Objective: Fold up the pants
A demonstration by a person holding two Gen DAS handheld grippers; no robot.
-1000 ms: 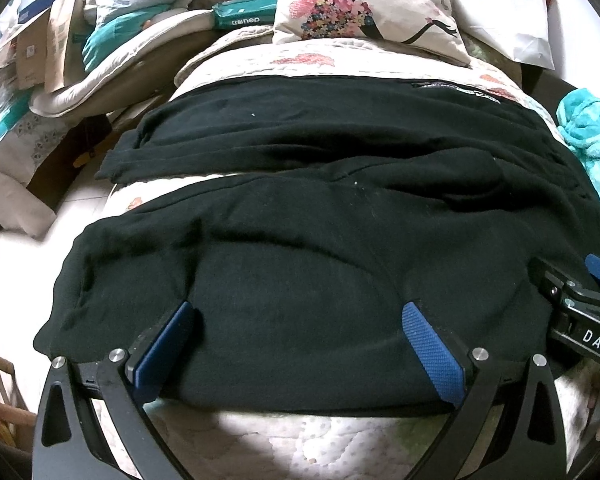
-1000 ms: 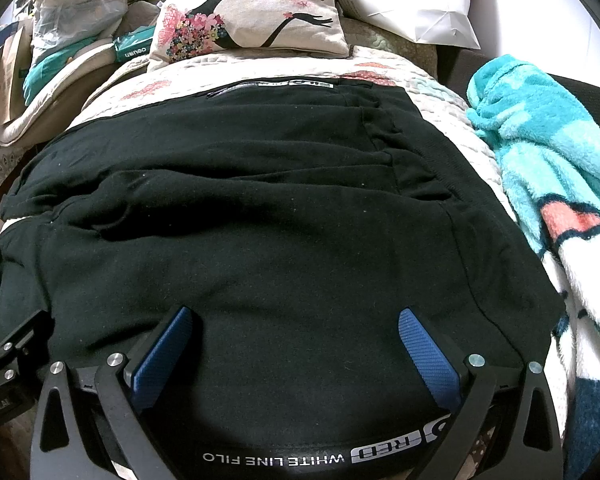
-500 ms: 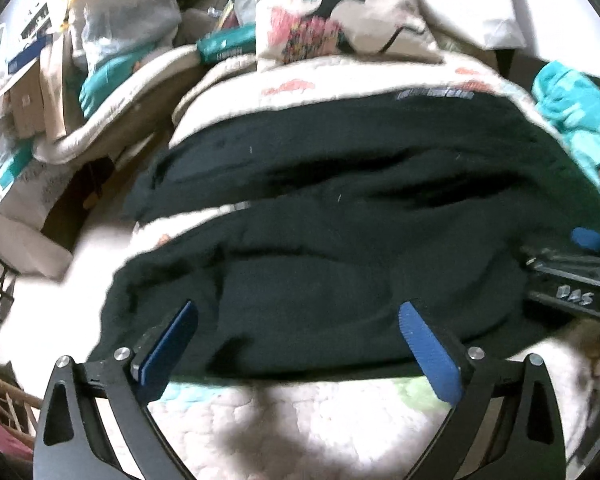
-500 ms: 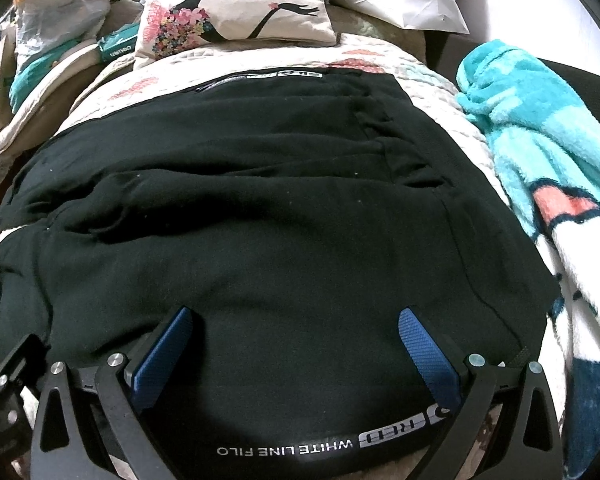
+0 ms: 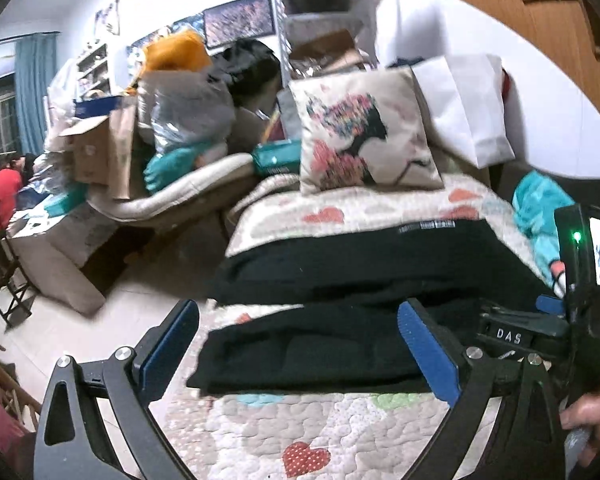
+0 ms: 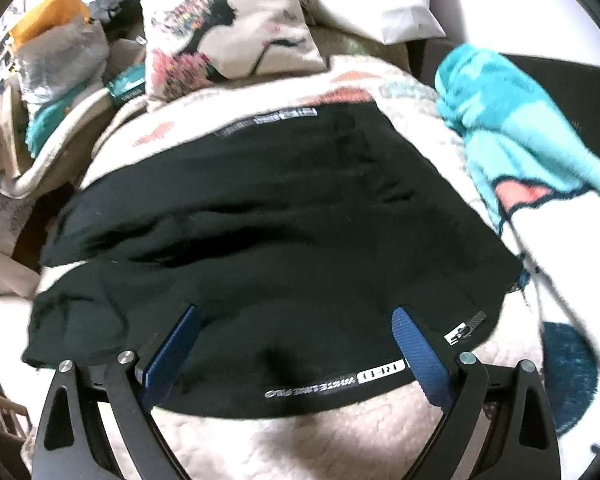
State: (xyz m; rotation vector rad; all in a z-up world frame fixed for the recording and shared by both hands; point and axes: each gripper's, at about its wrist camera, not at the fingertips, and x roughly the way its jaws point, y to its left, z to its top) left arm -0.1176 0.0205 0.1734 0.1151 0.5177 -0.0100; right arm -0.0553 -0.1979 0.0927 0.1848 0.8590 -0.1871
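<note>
The black pants [image 6: 268, 232] lie spread on the quilted bed, their two legs running off to the left. The waistband with white lettering [image 6: 332, 380] lies at the near edge between my right fingers. My right gripper [image 6: 296, 352] is open and empty, just above the waistband. In the left wrist view the pants [image 5: 360, 280] lie flat ahead, with a near leg end [image 5: 300, 352]. My left gripper [image 5: 298, 344] is open and empty, raised and pulled back over the quilt [image 5: 300, 432]. The right gripper's body [image 5: 512, 332] shows at the right.
A patterned cushion [image 5: 364, 132] and a white pillow [image 5: 460, 104] lie at the bed head. A turquoise blanket [image 6: 512, 128] lies along the right side. Piled bags and boxes [image 5: 140, 128] crowd the left. The floor [image 5: 100, 320] drops off left of the bed.
Both grippers have lifted and drawn back from the pants toward the near edge. The left one rose most, tilting up so the room now shows. The pants lie unmoved.
</note>
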